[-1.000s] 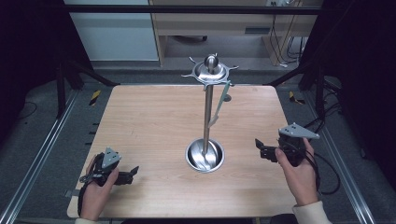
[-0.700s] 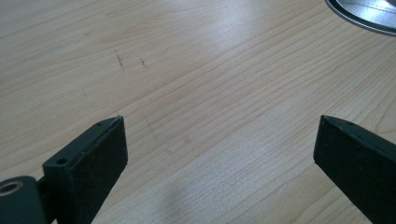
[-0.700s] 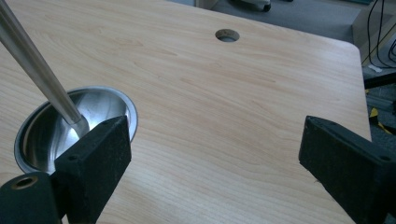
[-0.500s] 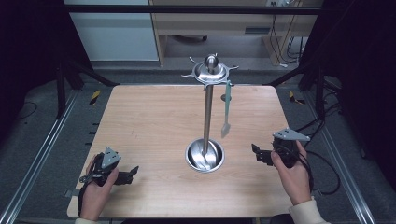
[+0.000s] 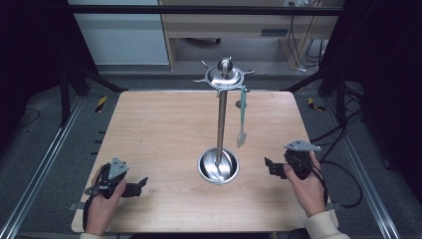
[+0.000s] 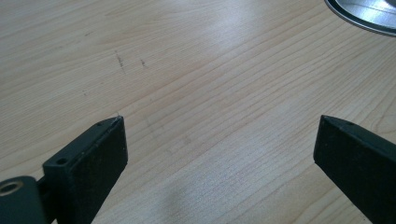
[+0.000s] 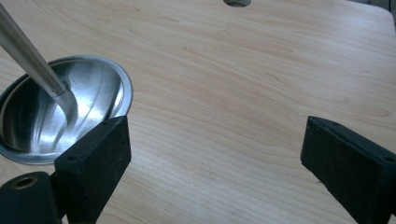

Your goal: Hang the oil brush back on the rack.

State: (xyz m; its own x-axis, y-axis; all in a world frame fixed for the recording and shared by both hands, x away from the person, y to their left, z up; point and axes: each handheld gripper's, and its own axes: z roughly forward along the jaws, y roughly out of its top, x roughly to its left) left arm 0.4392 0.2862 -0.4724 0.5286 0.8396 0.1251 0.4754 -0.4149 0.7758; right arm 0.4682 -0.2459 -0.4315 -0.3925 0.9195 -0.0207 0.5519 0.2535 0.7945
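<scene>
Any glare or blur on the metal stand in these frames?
High view: soft overall, dark surround, pale utensil on the stand smeared. Right gripper view: bright streaks on the stand's dish, jaws wide apart. Left gripper view: pale sheen across the table, dish edge glints top right.

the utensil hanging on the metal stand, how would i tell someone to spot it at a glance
Start at the wooden table and find the tall metal stand rising from a shiny bowl-shaped base near its middle. The utensil hangs from a hook of the stand's top ring, on the right gripper side. It is pale green, slim, and dangles free, unlike the steel pole.
</scene>
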